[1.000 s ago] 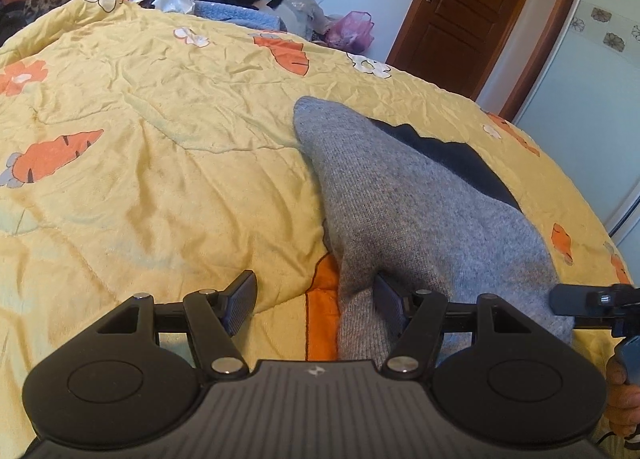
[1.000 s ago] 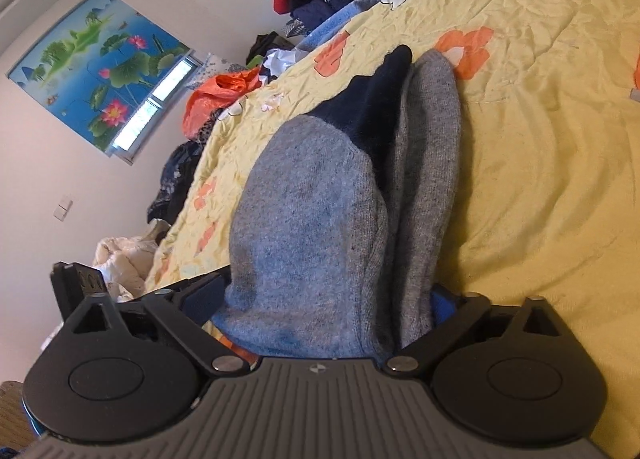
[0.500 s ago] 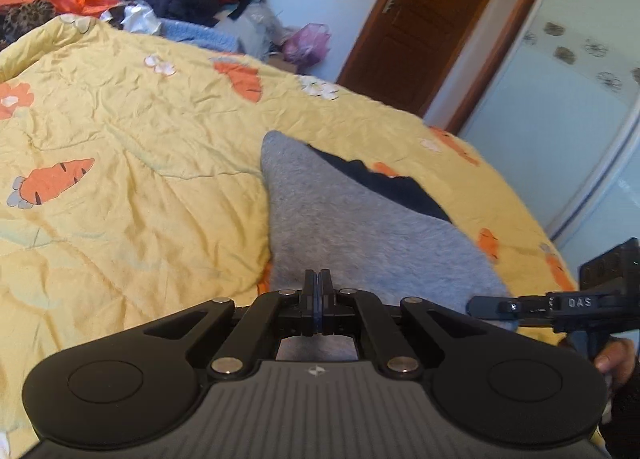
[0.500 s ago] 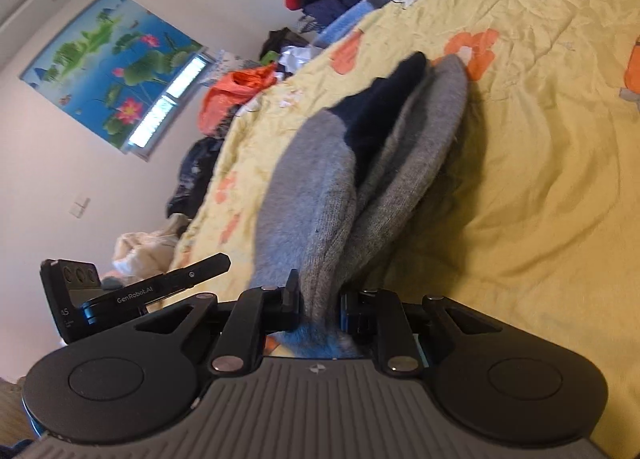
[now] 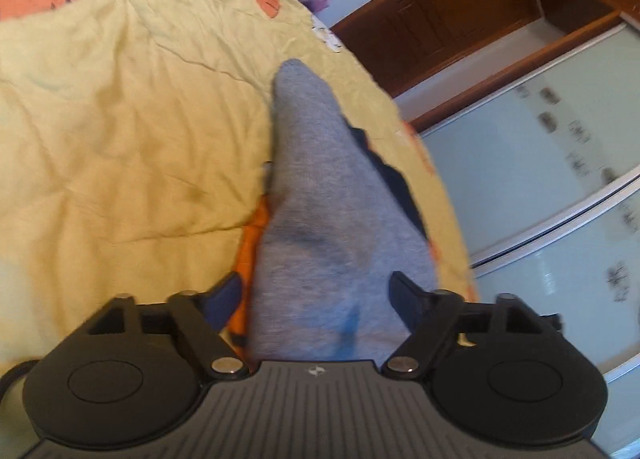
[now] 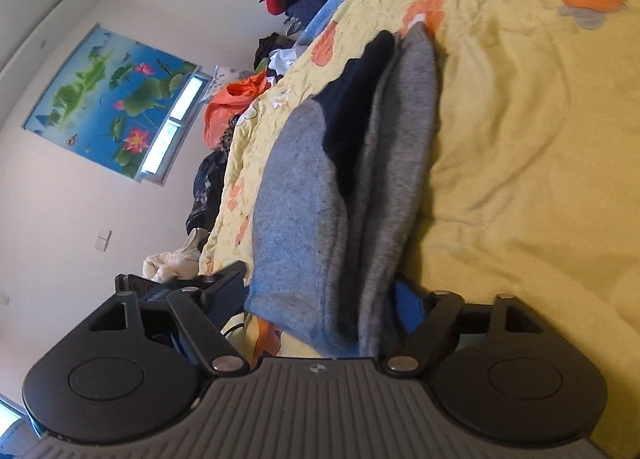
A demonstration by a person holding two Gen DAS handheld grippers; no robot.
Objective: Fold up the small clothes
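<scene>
Both hand-held grippers, left [image 5: 316, 291] and right [image 6: 320, 295], reopening after pinching shut, now straddle the grey sock [image 5: 320, 227].

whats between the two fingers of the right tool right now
The cuff end of the grey sock pair lies between the opening right tool fingers, on the yellow bedspread; the right wrist view shows it.

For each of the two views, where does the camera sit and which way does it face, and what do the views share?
Left wrist: on the left gripper, looking along the grey sock on the yellow quilt toward a wooden door; its opening jaws straddle the sock.
Right wrist: on the right gripper, rolled sideways, facing a lotus picture; opening jaws straddle the sock.
Shared: sock and quilt.
</scene>
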